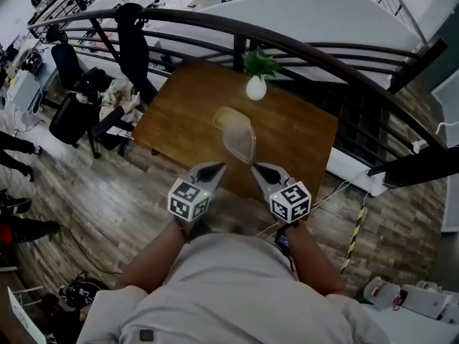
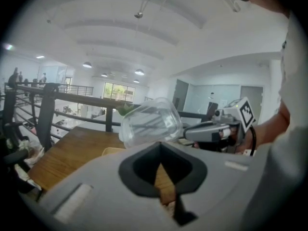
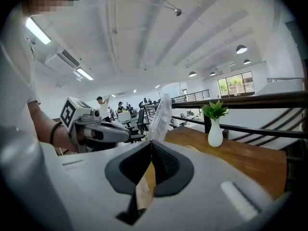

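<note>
Clear plastic container (image 1: 240, 143) lifted above the wooden counter (image 1: 179, 124), between my two claws.
My right claw (image 1: 255, 168) is pinched onto the container's thin edge, holding it up. My left claw (image 1: 217, 168) has its jaws together on nothing, tips just beside the container. A white vase (image 1: 256, 87) stands at the counter's far edge.

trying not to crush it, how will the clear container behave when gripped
Probably light and flexible: the clear container looks thin-walled, so it may flex where the right hand-held gripper pinches it. Empty and smooth, it may slip.
</note>
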`<action>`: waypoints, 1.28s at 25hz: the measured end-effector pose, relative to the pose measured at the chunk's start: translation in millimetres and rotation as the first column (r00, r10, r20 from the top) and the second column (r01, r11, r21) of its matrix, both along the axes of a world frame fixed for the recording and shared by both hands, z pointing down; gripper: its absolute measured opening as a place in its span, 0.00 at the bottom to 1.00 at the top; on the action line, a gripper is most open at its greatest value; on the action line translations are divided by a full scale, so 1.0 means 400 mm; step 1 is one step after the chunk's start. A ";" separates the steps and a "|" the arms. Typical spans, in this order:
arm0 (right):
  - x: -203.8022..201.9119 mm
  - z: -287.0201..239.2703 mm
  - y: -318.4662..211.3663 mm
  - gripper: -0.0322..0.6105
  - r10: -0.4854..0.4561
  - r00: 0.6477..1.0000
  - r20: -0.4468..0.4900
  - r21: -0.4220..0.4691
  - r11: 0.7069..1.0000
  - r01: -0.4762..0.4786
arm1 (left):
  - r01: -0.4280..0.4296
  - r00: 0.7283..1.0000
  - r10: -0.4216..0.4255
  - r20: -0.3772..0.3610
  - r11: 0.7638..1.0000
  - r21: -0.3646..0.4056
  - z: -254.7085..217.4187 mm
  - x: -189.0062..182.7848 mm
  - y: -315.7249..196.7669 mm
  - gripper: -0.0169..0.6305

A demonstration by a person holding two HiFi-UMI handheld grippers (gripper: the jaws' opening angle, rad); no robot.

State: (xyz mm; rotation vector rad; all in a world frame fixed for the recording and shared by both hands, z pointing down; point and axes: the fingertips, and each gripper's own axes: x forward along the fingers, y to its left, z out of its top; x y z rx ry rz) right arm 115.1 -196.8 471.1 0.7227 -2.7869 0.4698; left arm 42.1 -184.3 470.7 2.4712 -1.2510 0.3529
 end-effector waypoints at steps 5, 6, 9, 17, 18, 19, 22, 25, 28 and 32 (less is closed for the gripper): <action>0.012 -0.015 0.033 0.06 0.005 1.000 0.023 0.001 1.000 -0.005 | -0.004 1.000 0.003 0.007 1.000 0.023 -0.028 0.016 0.034 0.03; 0.010 -0.018 0.040 0.06 0.006 1.000 0.026 0.002 1.000 -0.006 | -0.003 1.000 0.002 0.008 1.000 0.026 -0.032 0.013 0.042 0.03; -0.011 -0.035 0.076 0.06 0.008 0.999 0.035 -0.001 1.000 -0.008 | 0.006 1.000 -0.007 0.009 0.999 0.036 -0.050 -0.016 0.079 0.03; -0.137 -0.092 0.166 0.06 0.042 0.998 0.055 0.026 0.999 -0.044 | -0.004 1.000 0.004 -0.003 0.997 0.074 -0.100 -0.171 0.178 0.03; -0.155 -0.095 0.183 0.06 0.048 0.997 0.056 0.029 0.998 -0.050 | -0.007 1.000 0.008 -0.006 0.997 0.075 -0.103 -0.193 0.195 0.03; -0.172 -0.100 0.201 0.06 0.055 0.997 0.056 0.032 0.998 -0.057 | -0.011 1.000 0.012 -0.008 0.997 0.078 -0.108 -0.214 0.212 0.03; -0.223 -0.112 0.257 0.06 0.080 0.995 0.061 0.033 0.996 -0.083 | -0.022 1.000 0.023 -0.008 0.996 0.083 -0.124 -0.281 0.266 0.03; -0.269 -0.116 0.328 0.06 0.107 0.992 0.060 0.028 0.994 -0.109 | -0.039 0.999 0.040 -0.015 0.996 0.083 -0.134 -0.338 0.330 0.03; -0.315 -0.129 0.392 0.06 0.128 0.990 0.060 0.039 0.991 -0.130 | -0.064 0.998 0.066 -0.018 0.994 0.088 -0.145 -0.380 0.388 0.03; -0.378 -0.138 0.470 0.06 0.161 0.985 0.065 0.048 0.985 -0.165 | -0.107 0.994 0.109 -0.027 0.991 0.084 -0.137 -0.428 0.452 0.03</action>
